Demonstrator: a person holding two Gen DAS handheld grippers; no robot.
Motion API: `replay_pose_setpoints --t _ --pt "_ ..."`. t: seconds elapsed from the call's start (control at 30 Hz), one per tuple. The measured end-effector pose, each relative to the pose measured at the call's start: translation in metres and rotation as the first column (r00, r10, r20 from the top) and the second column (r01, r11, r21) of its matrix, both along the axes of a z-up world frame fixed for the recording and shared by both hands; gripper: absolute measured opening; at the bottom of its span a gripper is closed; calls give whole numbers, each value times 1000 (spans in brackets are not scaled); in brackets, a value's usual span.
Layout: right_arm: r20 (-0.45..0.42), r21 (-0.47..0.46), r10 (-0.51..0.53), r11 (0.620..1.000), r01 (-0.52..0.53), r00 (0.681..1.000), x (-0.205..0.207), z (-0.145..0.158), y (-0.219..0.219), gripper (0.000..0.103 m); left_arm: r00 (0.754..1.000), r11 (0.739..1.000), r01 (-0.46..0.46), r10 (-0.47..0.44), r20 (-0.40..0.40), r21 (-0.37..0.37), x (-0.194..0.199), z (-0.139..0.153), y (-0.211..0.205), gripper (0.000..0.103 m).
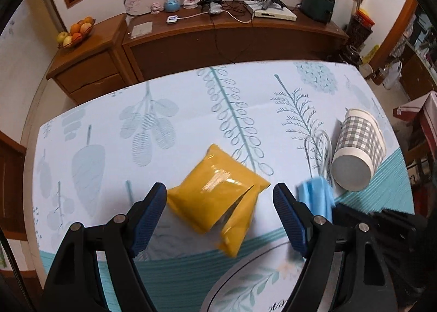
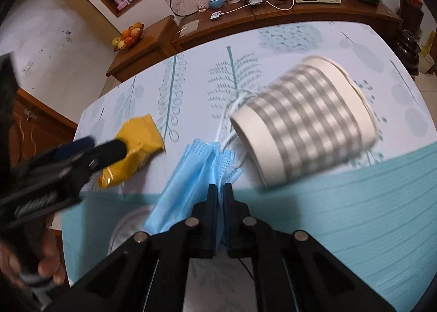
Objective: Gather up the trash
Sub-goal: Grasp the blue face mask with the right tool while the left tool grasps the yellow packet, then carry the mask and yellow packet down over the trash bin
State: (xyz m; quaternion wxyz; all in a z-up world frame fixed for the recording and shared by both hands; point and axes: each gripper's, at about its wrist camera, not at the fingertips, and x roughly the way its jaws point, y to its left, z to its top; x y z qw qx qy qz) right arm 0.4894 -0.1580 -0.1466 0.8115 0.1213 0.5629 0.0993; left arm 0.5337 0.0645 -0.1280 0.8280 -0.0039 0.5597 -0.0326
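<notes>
The right gripper is seen pressed shut on a fold of a blue surgical face mask, its two black fingers drawn together with the pleated fabric pinched between the pads. The mask is draped across the near edge of the table, its white ear loops trailing toward a grey-checked paper cup that is tipped on its side just beside it. The left gripper is held with its blue-padded fingers spread wide on either side of a crumpled yellow plastic wrapper, which lies on the leaf-printed tablecloth; no contact between pads and wrapper can be made out. In the right wrist view, part of a hand is shown gripping the left tool's handle. A round patterned surface is visible below the table edge. Behind the table, a wooden sideboard is lined with chargers and cables, and a fruit bowl is set on a low cabinet.
</notes>
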Motion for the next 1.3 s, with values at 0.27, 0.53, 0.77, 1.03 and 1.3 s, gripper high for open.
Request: replay_pose_setpoints --t 0.27,0.53,0.77,1.03,1.3 --pt "-24 27 -3 1000 4 1000 -25 1 -19 3 999 996 40 -41 8 86 6 -14 -23 41" --pt "-39 43 1 999 0 999 -44 6 -34 3 1000 992 12 -11 -13 129 -6 -7 -25 13" --pt "-32 78 2 997 0 999 -56 18 -38 3 1000 993 -8 9 -9 116 -42 12 -22 12" --pt "-23 104 0 995 2 1000 -90 36 -36 2 1000 998 6 -7 24 70 -107 59 -25 12" --pt "21 121 -14 993 11 1000 -149 67 -24 2 996 998 61 -61 69 -5 -202 107 -38 12"
